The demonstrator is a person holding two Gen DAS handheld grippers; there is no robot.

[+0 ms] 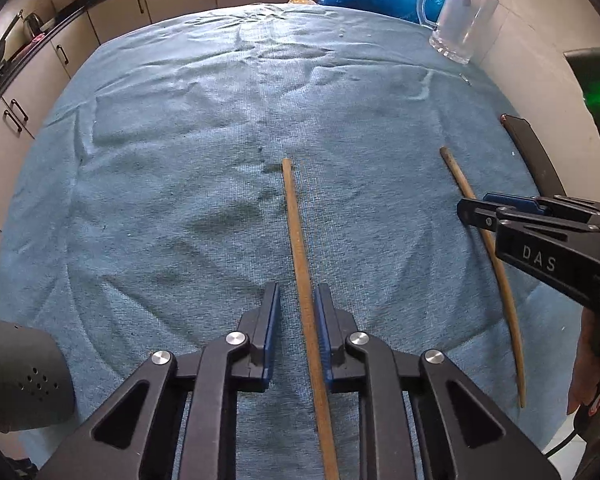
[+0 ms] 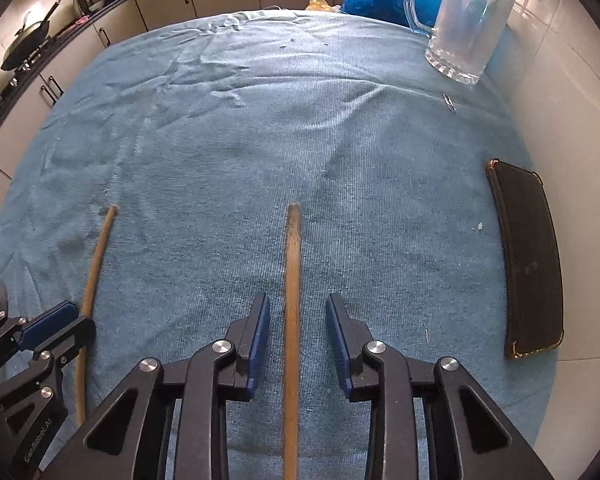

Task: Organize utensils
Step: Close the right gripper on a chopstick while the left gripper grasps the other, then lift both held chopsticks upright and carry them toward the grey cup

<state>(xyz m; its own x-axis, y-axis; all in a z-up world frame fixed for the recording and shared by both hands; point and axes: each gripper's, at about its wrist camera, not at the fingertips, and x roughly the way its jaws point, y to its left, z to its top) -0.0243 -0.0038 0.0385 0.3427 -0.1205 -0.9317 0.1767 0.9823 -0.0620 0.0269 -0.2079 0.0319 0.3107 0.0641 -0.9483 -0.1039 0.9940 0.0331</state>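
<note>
In the left wrist view, the left gripper (image 1: 296, 292) has its fingers slightly apart around a wooden stick (image 1: 305, 300) that lies on the blue cloth (image 1: 180, 160) of the worktop; only the right finger seems to touch it. In the right wrist view, the right gripper (image 2: 298, 304) keeps its fingers apart around a second wooden stick (image 2: 292, 300), not touching it, and a glass mug (image 2: 466, 24) stands far behind.

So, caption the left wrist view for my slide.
Left gripper straddling a thin wooden chopstick on blue towel.
</note>
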